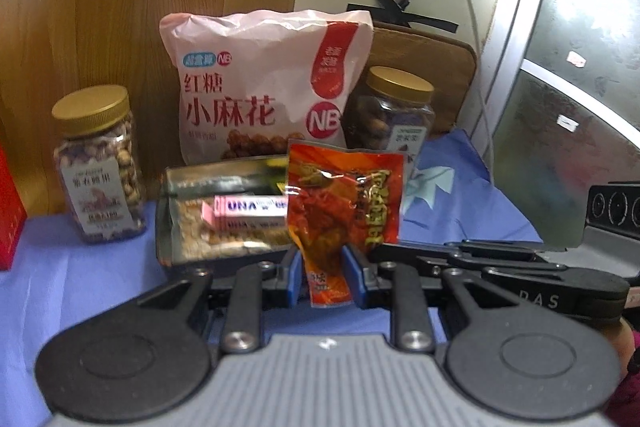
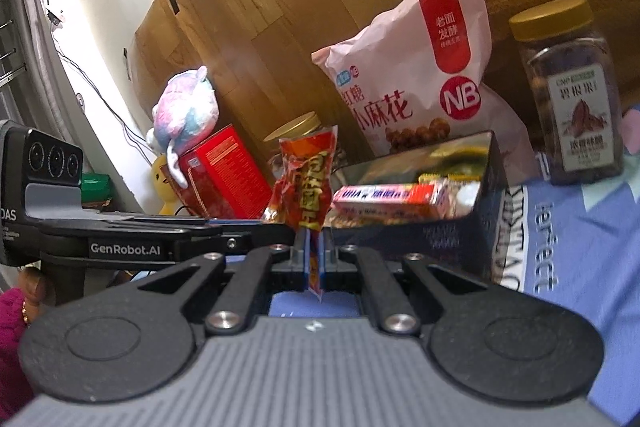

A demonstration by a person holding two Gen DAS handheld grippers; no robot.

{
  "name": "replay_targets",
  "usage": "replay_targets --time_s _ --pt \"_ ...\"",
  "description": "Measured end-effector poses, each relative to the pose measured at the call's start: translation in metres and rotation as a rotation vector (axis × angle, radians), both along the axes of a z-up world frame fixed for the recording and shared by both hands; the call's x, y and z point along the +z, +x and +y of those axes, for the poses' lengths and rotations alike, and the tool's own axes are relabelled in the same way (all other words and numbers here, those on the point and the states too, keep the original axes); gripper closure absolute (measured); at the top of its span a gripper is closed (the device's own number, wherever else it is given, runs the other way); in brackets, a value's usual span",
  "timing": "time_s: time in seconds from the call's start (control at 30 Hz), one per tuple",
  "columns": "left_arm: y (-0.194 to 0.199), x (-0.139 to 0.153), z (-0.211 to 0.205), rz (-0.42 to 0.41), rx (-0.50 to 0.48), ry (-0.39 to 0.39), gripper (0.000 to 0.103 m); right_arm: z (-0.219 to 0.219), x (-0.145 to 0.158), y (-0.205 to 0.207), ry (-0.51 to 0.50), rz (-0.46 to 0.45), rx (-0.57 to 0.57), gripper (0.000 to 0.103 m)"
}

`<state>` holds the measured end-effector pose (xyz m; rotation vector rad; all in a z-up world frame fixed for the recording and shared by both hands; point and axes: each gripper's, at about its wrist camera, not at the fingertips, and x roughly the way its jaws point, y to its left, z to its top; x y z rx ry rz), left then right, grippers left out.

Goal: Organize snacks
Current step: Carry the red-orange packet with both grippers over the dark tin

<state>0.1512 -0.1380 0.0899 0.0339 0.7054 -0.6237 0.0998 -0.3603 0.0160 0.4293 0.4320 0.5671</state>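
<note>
A red-orange snack packet (image 1: 344, 203) stands upright between both grippers. My right gripper (image 2: 316, 259) is shut on the packet's (image 2: 306, 183) lower edge. My left gripper (image 1: 324, 267) has its blue pads on either side of the same packet with a gap, so it is open. Behind it a shiny open box (image 1: 172, 223) holds a pink UNA pack (image 1: 252, 211) and other snacks; the box also shows in the right wrist view (image 2: 484, 199). A large pink snack bag (image 1: 264, 87) leans at the back.
A gold-lidded nut jar (image 1: 100, 167) stands left of the box and a darker jar (image 1: 392, 111) right of the bag. A red carton (image 2: 224, 175) and a plush toy (image 2: 188, 115) are at the left. A blue cloth (image 1: 80, 287) covers the table. A wooden board (image 1: 120, 7) stands behind.
</note>
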Motion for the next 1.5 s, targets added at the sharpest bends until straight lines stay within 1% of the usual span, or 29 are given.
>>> replay_targets --time_s 0.5,0.73,0.9,1.0,1.1,1.17,1.2,1.27,1.3,1.33,1.4,1.47,1.5 --pt "0.055 -0.008 -0.013 0.001 0.020 0.012 0.080 -0.002 0.000 0.054 -0.046 0.003 -0.030 0.096" --pt "0.063 -0.012 -0.018 -0.008 0.016 0.030 0.080 -0.002 -0.001 0.063 -0.063 0.002 -0.056 0.096" --pt "0.068 -0.007 -0.021 -0.007 0.020 0.055 0.080 -0.004 0.006 0.072 -0.055 0.019 -0.056 0.096" --pt "0.074 0.007 -0.024 0.007 0.017 0.072 0.080 -0.003 0.025 0.082 -0.066 0.052 -0.038 0.096" --pt "0.077 0.038 -0.026 0.000 0.006 0.072 0.081 0.000 0.061 0.091 -0.097 0.064 -0.009 0.096" --pt "0.075 0.066 -0.029 -0.039 -0.016 0.072 0.083 0.006 0.095 0.095 -0.129 0.057 0.011 0.096" --pt "0.071 0.082 -0.032 -0.073 -0.029 0.081 0.085 0.009 0.110 0.096 -0.147 0.049 0.019 0.096" --pt "0.066 0.100 -0.038 -0.099 -0.062 0.093 0.086 0.019 0.136 0.096 -0.215 0.023 0.012 0.096" --pt "0.063 0.105 -0.040 -0.107 -0.071 0.101 0.085 0.022 0.144 0.097 -0.231 0.022 0.012 0.096" --pt "0.060 0.106 -0.043 -0.113 -0.072 0.120 0.084 0.024 0.149 0.098 -0.229 0.032 0.015 0.096" --pt "0.057 0.098 -0.043 -0.112 -0.080 0.135 0.084 0.024 0.148 0.098 -0.217 0.043 0.019 0.097" --pt "0.062 0.081 -0.043 -0.079 -0.086 0.148 0.083 0.022 0.133 0.101 -0.195 0.072 0.028 0.098" --pt "0.067 0.068 -0.043 -0.044 -0.084 0.157 0.083 0.021 0.122 0.103 -0.187 0.100 0.032 0.098"
